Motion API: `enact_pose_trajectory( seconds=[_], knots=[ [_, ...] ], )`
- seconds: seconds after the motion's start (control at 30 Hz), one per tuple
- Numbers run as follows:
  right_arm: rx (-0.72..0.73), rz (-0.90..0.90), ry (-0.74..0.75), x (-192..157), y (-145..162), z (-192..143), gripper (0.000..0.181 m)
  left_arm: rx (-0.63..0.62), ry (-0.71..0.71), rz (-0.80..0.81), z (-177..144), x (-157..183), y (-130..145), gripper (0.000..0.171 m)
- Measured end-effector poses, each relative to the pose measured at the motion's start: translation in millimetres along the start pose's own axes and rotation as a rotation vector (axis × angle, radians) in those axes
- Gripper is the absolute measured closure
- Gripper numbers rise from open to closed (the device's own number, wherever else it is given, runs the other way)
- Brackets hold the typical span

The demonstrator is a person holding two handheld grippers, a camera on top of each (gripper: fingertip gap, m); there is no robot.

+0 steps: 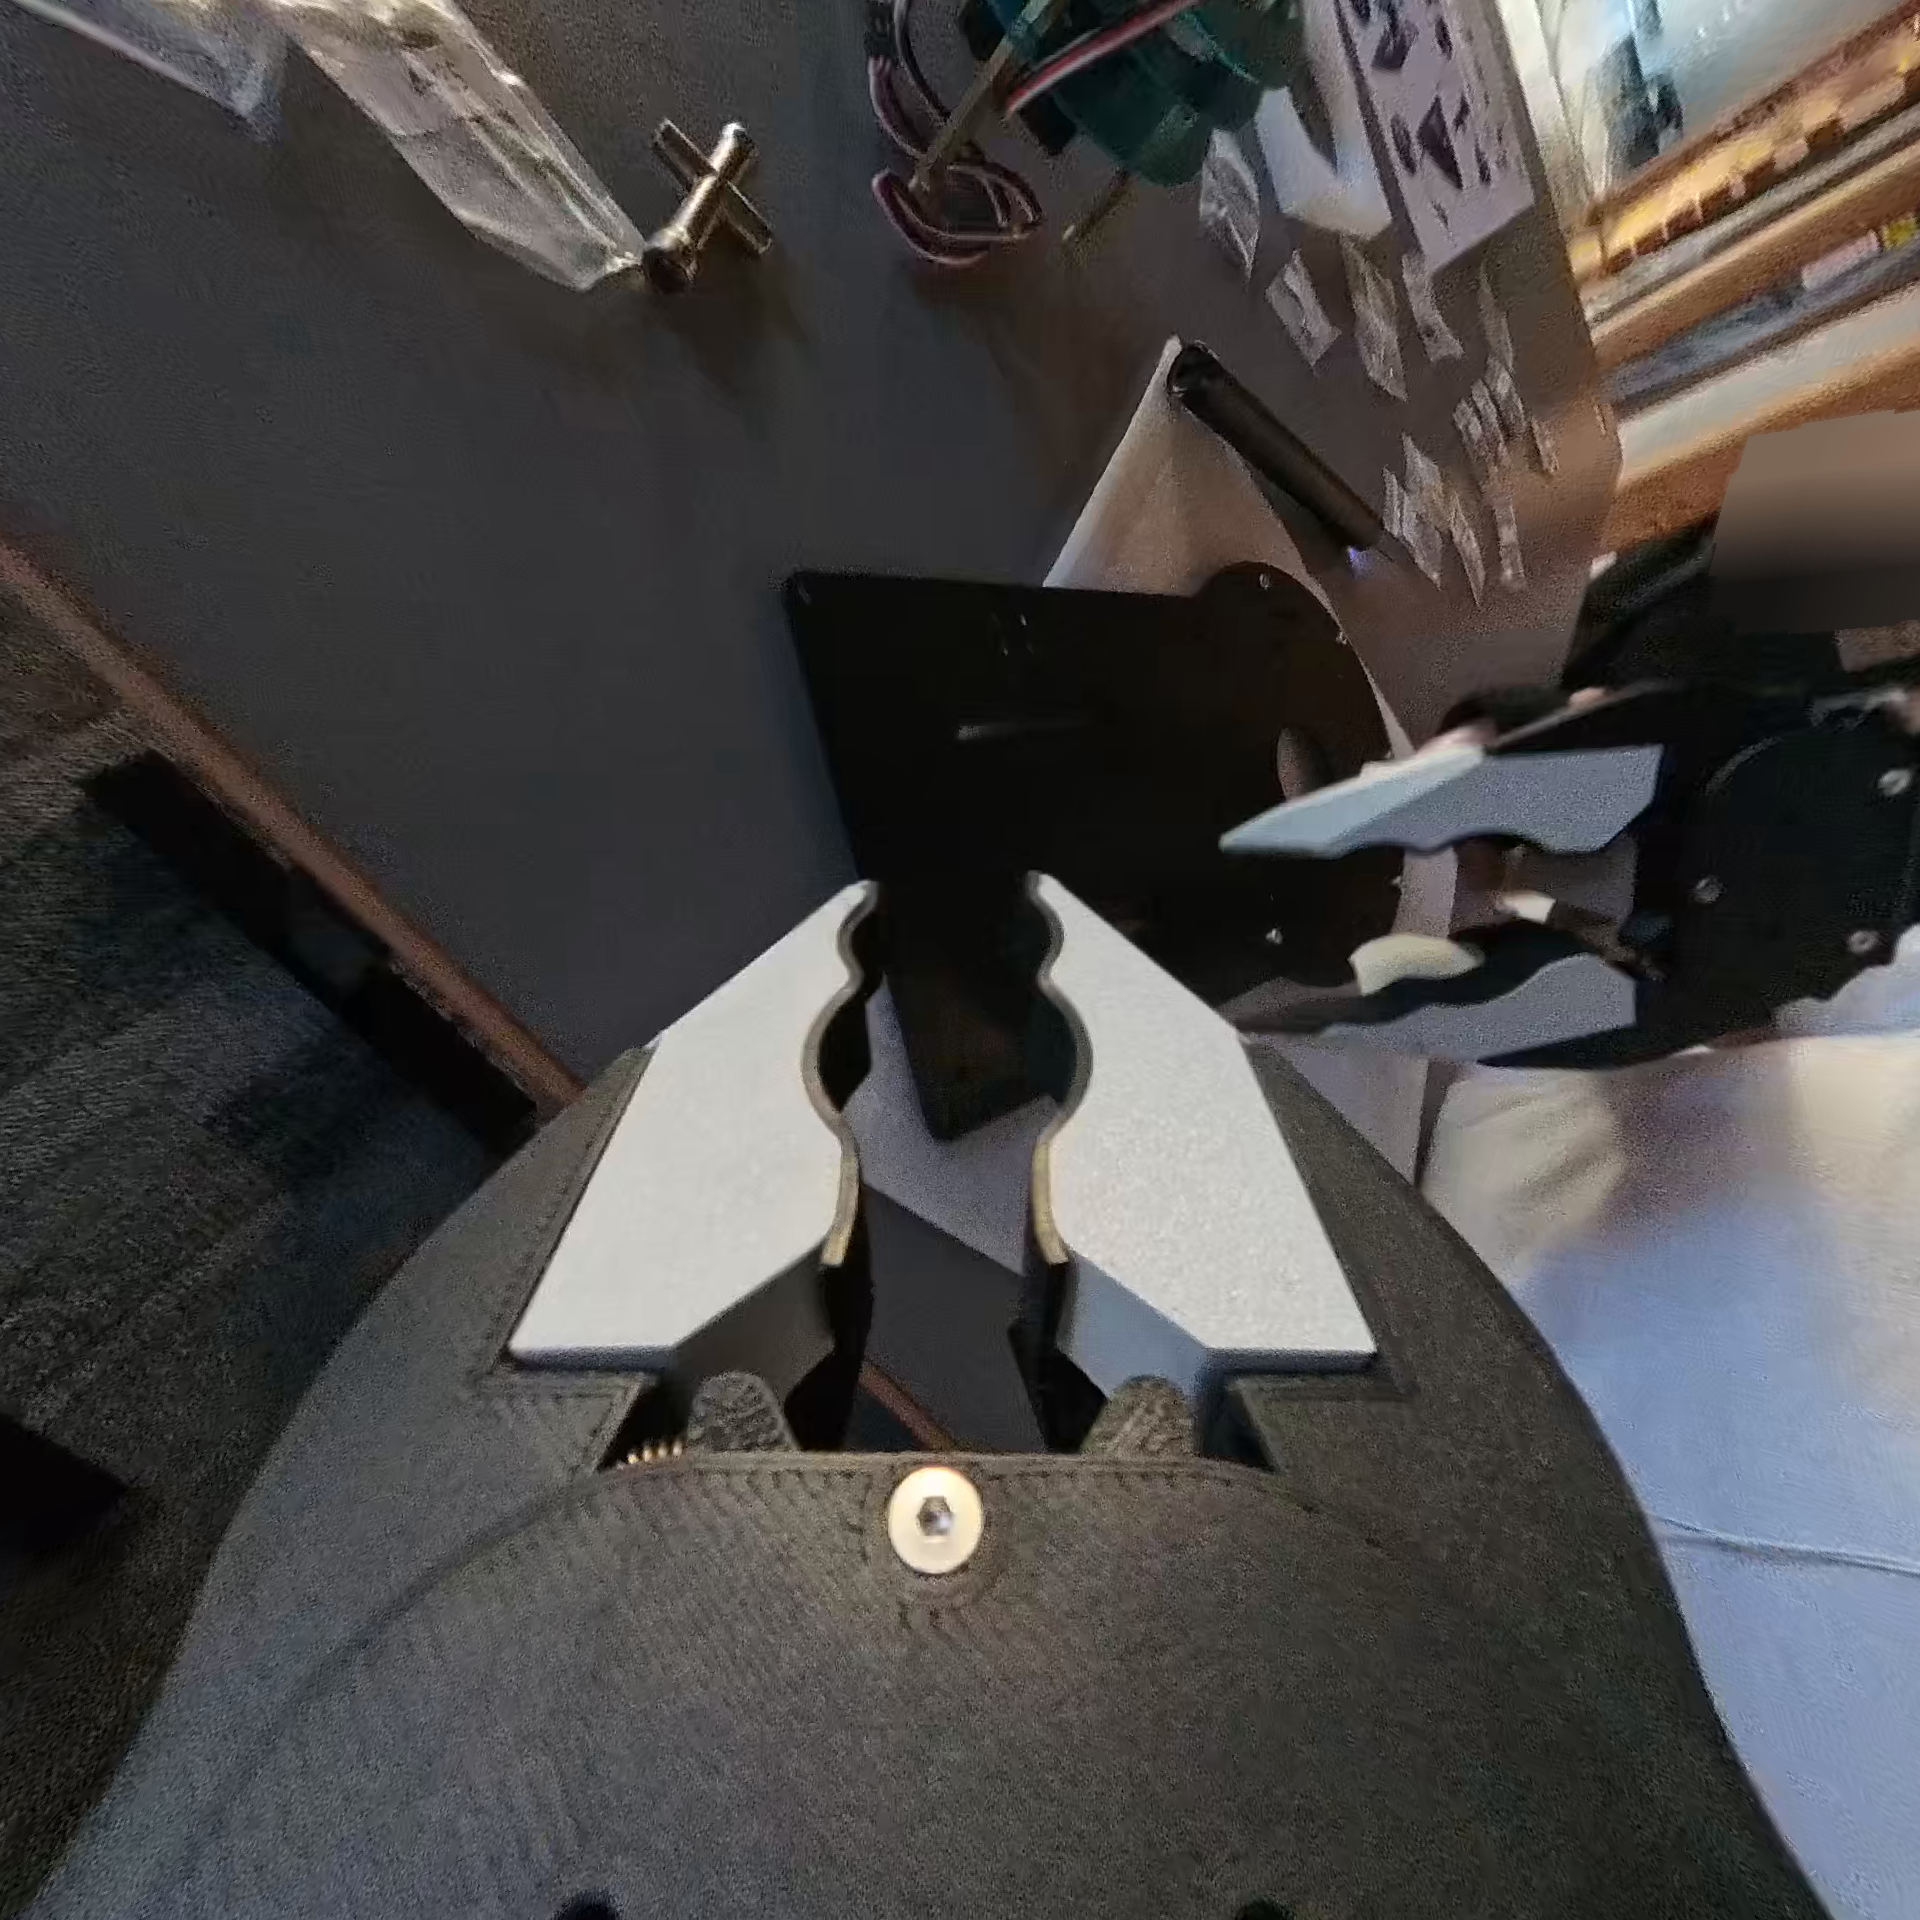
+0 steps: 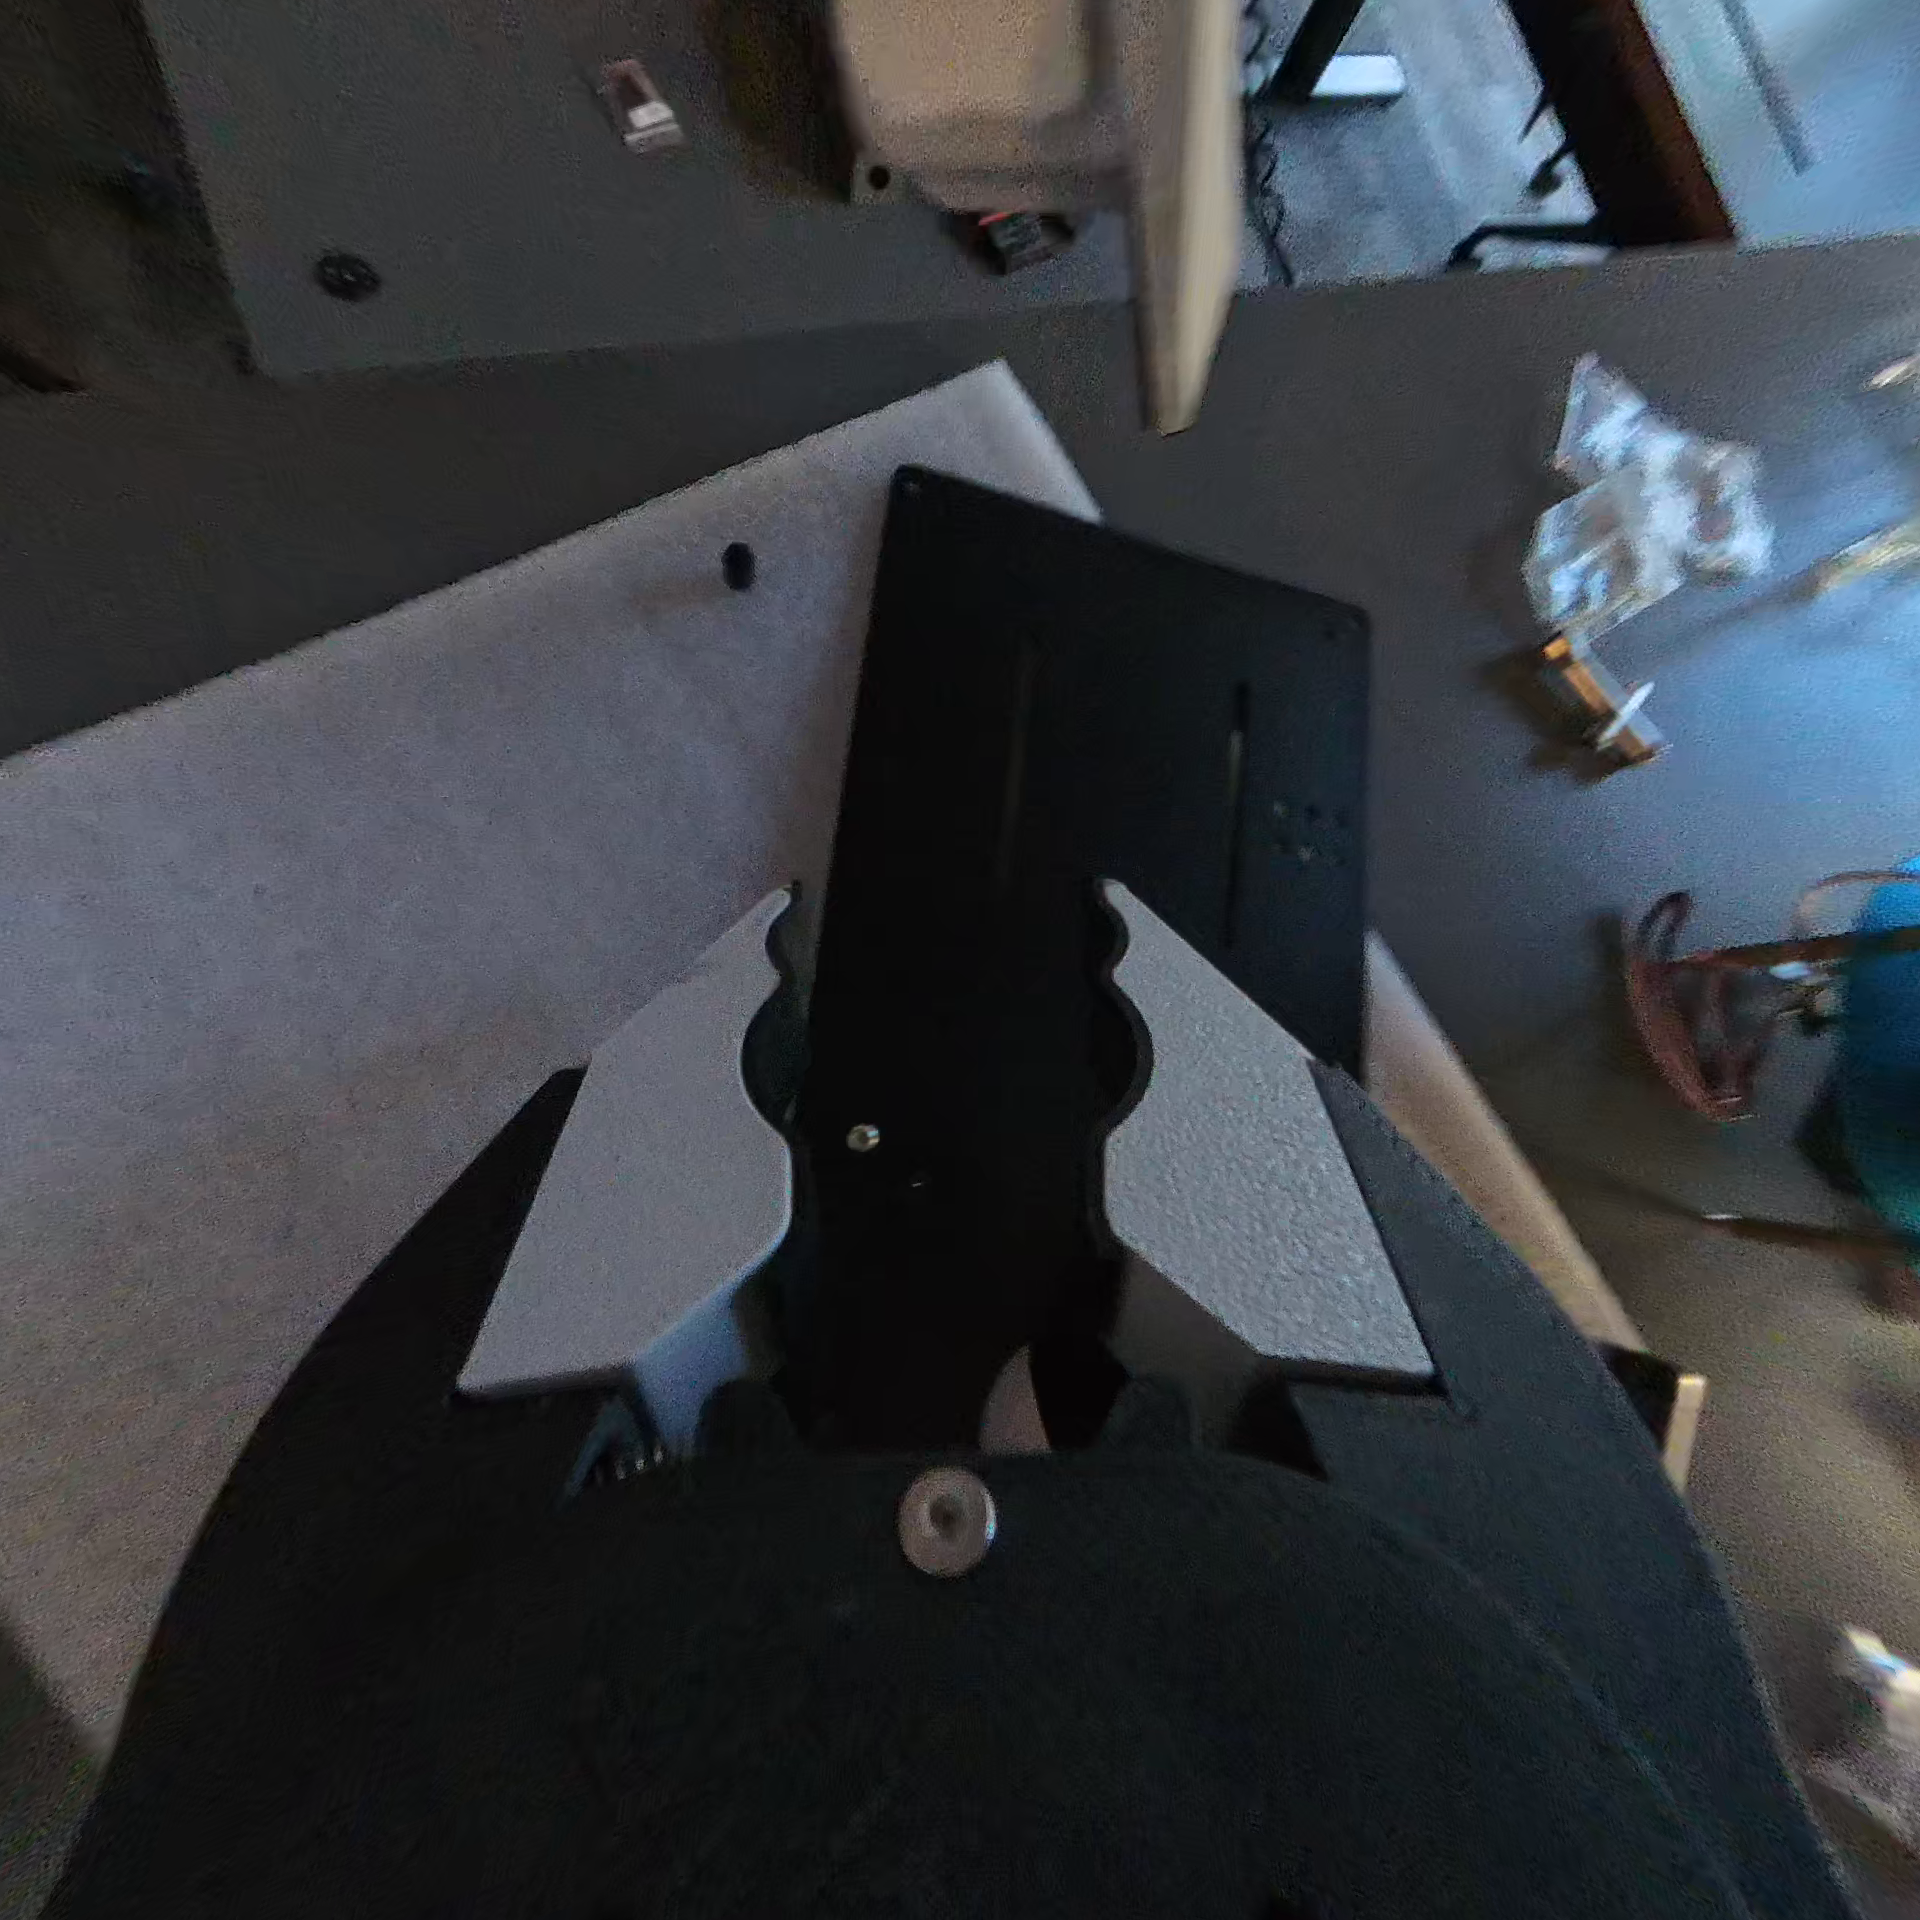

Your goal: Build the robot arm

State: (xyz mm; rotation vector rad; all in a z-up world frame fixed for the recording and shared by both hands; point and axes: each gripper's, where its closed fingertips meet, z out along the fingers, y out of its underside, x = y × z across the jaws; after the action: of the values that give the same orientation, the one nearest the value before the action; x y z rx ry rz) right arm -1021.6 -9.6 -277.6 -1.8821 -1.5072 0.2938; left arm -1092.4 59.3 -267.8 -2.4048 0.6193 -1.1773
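A flat black metal plate (image 1: pixel 1039 727) with slots and small holes lies on a white mat (image 2: pixel 416 883), one far corner past the mat's edge. My left gripper (image 1: pixel 951 899) is over the plate's near corner, which shows in the moderate gap between its jaws. It holds nothing that I can see. My right gripper (image 2: pixel 948 894) is wide open, its grey fingers on either side of the plate's (image 2: pixel 1091 727) narrower end, where a small screw (image 2: pixel 862 1138) sits. The right gripper also shows in the left wrist view (image 1: pixel 1236 930), open at the plate's right end.
On the grey table lie a cross-shaped metal key (image 1: pixel 712 197), clear plastic bags (image 1: pixel 457 125), a wire bundle with a teal part (image 1: pixel 1039 104), a black rod (image 1: pixel 1278 447) and several small bags (image 1: pixel 1434 436). A grey box (image 2: pixel 520 208) stands beyond the mat. About 11 cm separates my left fingertips from my right.
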Motion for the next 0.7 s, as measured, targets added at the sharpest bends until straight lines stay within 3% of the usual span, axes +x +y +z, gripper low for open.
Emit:
enact_pose_trajectory(
  seconds=[0.07, 0.2, 0.4, 0.7],
  knots=[
    [0.003, 0.094, -0.055, -7, 6, 1, 0.13, -0.077, 0.038, -0.018, 8, -5, -11, 0.14],
    [-0.022, 0.164, -0.026, -1, 22, 1, 0.128, -0.167, 0.147, -0.081, 16, -10, -25, 0.136],
    [0.004, 0.184, 0.0, -2, 23, 3, 0.129, -0.238, 0.231, -0.168, 25, -16, -26, 0.133],
    [0.028, 0.198, 0.013, -2, 23, 2, 0.129, -0.298, 0.328, -0.196, 37, -15, -21, 0.146]
  ],
)
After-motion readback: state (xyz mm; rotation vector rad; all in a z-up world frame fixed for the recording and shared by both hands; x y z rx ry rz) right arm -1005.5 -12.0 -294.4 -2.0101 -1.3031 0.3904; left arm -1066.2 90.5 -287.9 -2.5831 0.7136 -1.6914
